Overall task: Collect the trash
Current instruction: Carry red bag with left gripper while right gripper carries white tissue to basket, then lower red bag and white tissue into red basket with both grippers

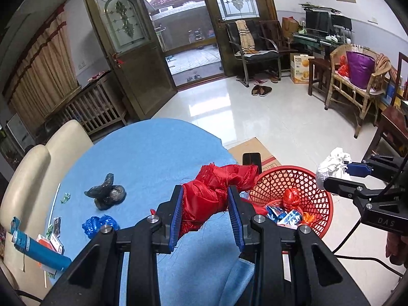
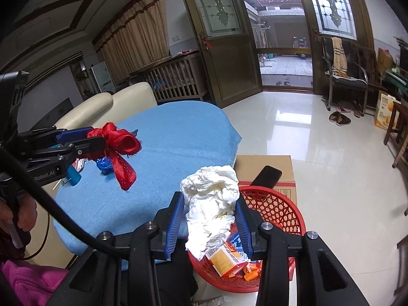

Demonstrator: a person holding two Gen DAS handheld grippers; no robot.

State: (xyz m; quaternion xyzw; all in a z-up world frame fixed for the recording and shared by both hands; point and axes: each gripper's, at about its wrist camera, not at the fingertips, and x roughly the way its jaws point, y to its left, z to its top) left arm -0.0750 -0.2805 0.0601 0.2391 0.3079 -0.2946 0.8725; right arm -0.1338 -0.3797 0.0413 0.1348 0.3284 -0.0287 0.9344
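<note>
A: Judging by the basket [image 1: 293,193], how much has been collected?

B: Several wrappers are already seen inside it. A red cloth [image 1: 216,191] is clamped in the left hand-held gripper [image 1: 207,216] at the bench [image 1: 153,153] edge, just beside the basket; white paper [image 2: 211,204] is pinched in the right hand-held gripper [image 2: 210,223] above the rim.

A: What is left?

B: Both loads are not yet dropped. A black bag [image 1: 105,191], blue wrapper [image 1: 98,225], blue tube [image 1: 38,252] and small scraps remain on the bench.
</note>
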